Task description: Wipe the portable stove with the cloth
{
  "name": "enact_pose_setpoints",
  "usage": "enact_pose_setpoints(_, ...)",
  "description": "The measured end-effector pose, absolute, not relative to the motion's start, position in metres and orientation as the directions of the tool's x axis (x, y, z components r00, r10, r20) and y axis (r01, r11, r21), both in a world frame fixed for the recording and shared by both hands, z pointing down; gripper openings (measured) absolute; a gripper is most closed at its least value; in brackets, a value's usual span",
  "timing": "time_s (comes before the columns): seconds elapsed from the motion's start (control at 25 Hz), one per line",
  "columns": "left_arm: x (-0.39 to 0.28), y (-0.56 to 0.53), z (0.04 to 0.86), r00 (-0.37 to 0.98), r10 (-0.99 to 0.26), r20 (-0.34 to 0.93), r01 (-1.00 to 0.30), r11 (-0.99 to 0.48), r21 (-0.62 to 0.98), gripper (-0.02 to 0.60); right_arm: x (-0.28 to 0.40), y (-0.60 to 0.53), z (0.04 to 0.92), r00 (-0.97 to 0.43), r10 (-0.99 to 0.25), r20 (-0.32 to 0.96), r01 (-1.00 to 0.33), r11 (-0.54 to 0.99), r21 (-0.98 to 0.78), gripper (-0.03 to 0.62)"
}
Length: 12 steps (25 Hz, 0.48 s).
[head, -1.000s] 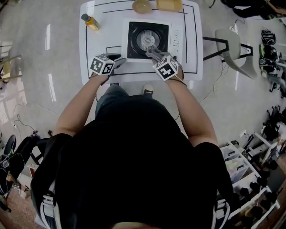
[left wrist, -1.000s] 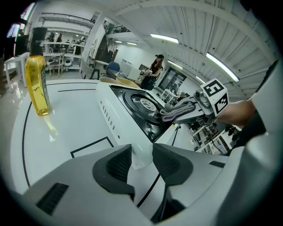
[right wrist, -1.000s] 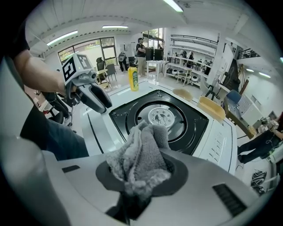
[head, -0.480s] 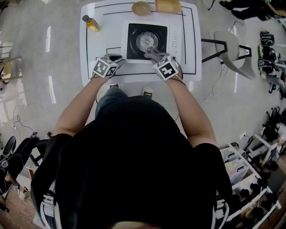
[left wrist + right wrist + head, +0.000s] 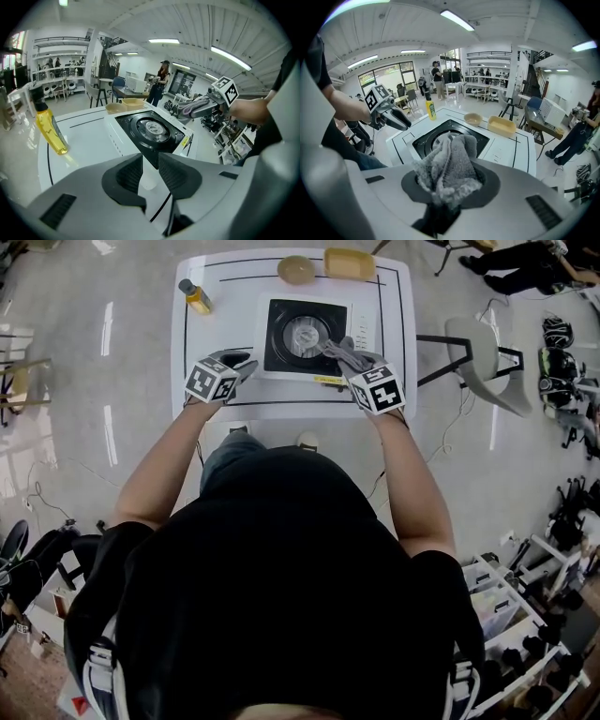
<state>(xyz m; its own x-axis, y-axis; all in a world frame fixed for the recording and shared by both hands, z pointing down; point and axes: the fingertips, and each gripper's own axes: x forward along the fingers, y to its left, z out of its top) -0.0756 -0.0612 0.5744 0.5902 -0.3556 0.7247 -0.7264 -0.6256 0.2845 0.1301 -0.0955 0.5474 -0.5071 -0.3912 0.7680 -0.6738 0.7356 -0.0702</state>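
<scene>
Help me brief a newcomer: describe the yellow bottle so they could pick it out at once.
Find the white table with black lines and the portable stove at its middle. Left of the stove, near the far left corner, stands the yellow bottle. Unlike the low tan bowl and yellow tray along the far edge, it is tall, upright and dark-capped.

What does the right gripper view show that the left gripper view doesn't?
Only the right gripper view: the left gripper from outside. Only the left gripper view: the right gripper from outside, and the left gripper's jaws close up; they have just been closing, apart, nothing between them. Both: the grey cloth clamped in the right gripper, the portable stove, the yellow bottle, the white table.
</scene>
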Motion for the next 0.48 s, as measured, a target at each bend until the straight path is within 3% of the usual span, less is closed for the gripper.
enact_pose_setpoints(0.48,-0.058,-0.081,0.471,0.610,-0.526,0.593,-0.752,-0.620,0.224,0.118,0.185,-0.107,0.460,-0.569,-0.518,0.639,-0.720,0.689,-0.083,0.114)
